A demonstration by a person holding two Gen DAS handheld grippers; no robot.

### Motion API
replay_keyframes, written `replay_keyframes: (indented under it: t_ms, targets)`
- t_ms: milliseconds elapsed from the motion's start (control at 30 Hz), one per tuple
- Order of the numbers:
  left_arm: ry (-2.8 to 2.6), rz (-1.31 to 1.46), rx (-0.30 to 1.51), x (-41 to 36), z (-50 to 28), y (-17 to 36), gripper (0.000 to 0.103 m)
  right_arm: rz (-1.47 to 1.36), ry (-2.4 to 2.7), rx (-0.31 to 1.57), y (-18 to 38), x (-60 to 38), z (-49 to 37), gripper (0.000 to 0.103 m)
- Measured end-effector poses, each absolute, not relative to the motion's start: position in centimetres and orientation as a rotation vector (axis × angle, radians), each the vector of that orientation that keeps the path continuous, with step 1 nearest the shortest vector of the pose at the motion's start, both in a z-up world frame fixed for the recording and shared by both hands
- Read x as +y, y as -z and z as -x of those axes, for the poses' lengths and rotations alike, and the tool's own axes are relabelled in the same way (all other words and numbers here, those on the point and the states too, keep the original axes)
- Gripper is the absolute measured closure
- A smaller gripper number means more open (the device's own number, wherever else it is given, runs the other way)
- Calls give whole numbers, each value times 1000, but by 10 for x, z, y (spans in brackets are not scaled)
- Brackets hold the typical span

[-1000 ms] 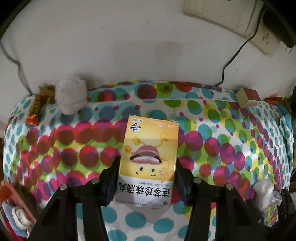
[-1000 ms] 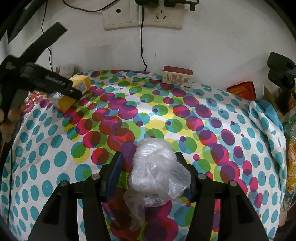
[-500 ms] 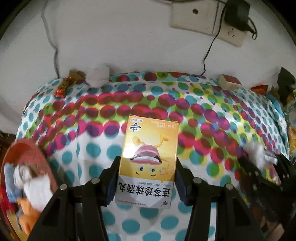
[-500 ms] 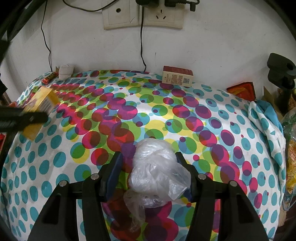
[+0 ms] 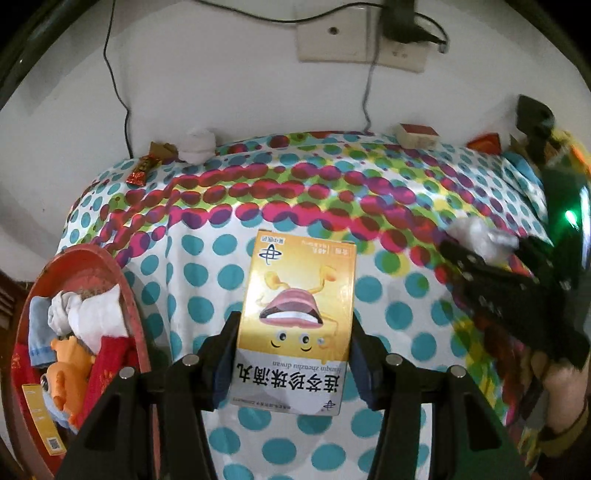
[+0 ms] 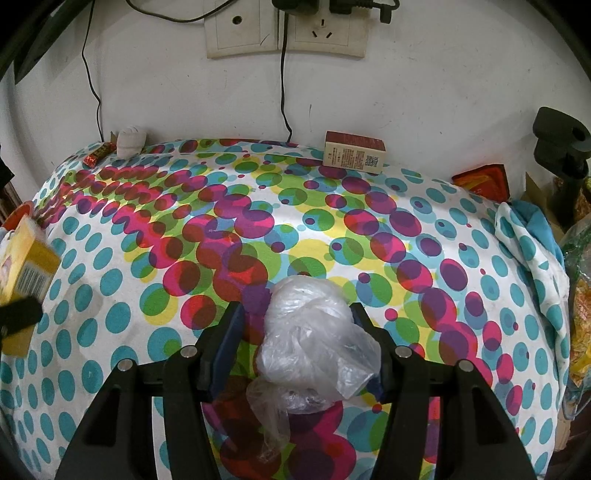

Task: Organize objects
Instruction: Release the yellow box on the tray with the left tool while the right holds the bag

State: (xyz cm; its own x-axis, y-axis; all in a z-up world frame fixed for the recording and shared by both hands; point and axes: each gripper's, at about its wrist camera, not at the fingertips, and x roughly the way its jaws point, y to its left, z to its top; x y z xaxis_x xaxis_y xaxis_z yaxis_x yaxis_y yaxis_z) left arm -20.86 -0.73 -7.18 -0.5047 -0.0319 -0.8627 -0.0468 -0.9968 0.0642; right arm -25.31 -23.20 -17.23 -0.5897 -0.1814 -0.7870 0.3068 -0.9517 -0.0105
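My left gripper [image 5: 293, 345] is shut on a yellow medicine box [image 5: 297, 317] with a cartoon mouth, held above the polka-dot tablecloth [image 5: 295, 206]. To its lower left stands a red basket [image 5: 127, 291] with cloths and toys inside. My right gripper [image 6: 297, 338] is shut on a crumpled clear plastic bag [image 6: 314, 343] over the middle of the cloth. The yellow box [image 6: 24, 258] shows at the left edge of the right wrist view; the right gripper with its bag [image 5: 480, 236] shows at the right of the left wrist view.
A red-topped box [image 6: 352, 152] stands at the back by the wall. A white wad [image 6: 131, 140] and a red candy wrapper [image 6: 96, 154] lie at the back left. Wall sockets with cables [image 6: 284, 33] hang above. Bags and a black clamp [image 6: 559, 147] crowd the right edge.
My left gripper has pulled back and leftward with the yellow box, bringing the red basket and the right gripper into its view. The right gripper and its bag have not moved.
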Motion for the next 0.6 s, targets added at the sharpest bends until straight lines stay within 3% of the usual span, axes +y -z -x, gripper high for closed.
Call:
replay_keyframes:
  t_ms: [600]
  targets:
    - [-2762, 1502, 74, -21, 144, 35, 49, -1250, 2571, 213, 172, -232, 253, 48]
